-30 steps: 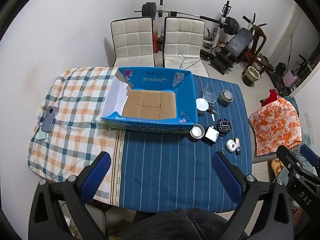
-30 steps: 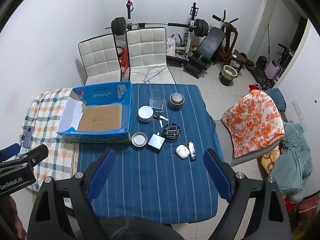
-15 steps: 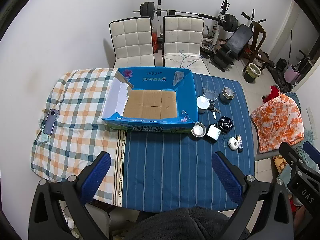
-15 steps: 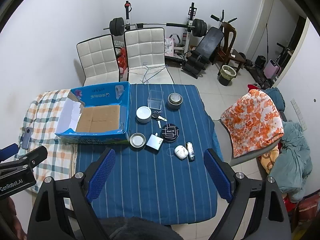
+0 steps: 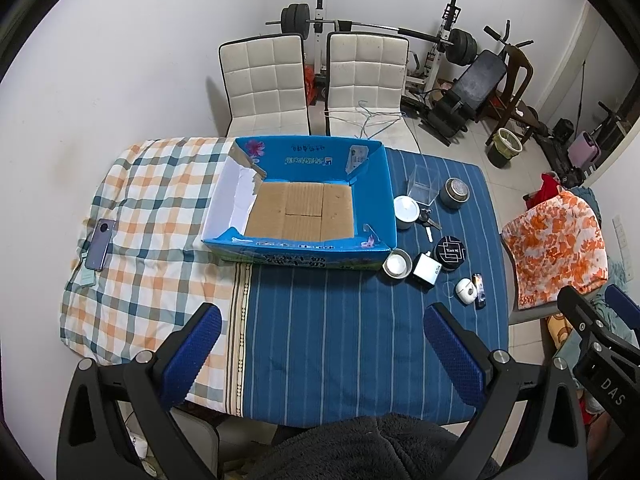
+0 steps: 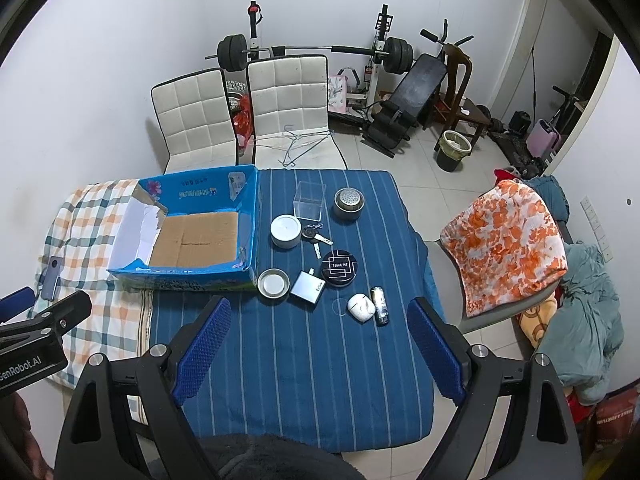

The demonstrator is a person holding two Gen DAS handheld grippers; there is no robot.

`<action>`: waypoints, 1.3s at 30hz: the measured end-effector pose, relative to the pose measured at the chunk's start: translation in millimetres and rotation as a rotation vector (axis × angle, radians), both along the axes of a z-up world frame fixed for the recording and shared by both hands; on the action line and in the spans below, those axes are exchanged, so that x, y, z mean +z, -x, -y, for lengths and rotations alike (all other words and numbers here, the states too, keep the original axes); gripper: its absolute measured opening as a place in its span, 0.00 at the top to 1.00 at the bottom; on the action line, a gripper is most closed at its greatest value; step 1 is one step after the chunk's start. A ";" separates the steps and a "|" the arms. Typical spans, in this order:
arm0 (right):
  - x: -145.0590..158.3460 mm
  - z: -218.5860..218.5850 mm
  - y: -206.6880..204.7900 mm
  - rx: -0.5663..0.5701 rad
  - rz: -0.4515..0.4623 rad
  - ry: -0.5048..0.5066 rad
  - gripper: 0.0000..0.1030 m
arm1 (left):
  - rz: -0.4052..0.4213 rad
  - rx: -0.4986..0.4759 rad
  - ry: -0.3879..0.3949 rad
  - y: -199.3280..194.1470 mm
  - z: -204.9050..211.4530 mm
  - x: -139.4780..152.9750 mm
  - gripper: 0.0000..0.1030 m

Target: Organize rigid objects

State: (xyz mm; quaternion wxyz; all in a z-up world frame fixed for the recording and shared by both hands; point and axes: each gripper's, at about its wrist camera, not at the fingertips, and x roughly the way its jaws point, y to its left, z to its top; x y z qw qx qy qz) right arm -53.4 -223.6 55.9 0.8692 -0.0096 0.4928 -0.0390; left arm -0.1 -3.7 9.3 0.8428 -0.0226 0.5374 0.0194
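An open blue cardboard box (image 5: 376,184) (image 6: 248,204) with a bare brown floor stands on the table. To its right lie small rigid items: a white round jar (image 6: 285,231), a clear cube (image 6: 309,200), a grey round tin (image 6: 349,202), keys (image 6: 316,236), a black round case (image 6: 339,267), a silver dish (image 6: 273,283), a silver flat box (image 6: 306,286), a white earbud case (image 6: 361,307) and a small cylinder (image 6: 380,305). My left gripper (image 5: 322,352) and right gripper (image 6: 320,344) are both open and empty, high above the table's near edge.
A phone (image 5: 100,245) lies on the checked cloth at the table's left. Two white chairs (image 5: 316,80) stand behind the table. A chair with an orange floral cover (image 6: 504,240) stands to the right. Gym equipment fills the back of the room.
Both grippers have risen and drawn back a little, so the table looks smaller. Nothing on the table has moved. Both grippers stay open.
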 end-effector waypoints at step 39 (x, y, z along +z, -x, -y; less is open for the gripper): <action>7.6 4.2 -14.7 -0.015 0.032 0.001 0.11 | 0.014 0.001 -0.003 -2.1 1.1 -0.2 0.00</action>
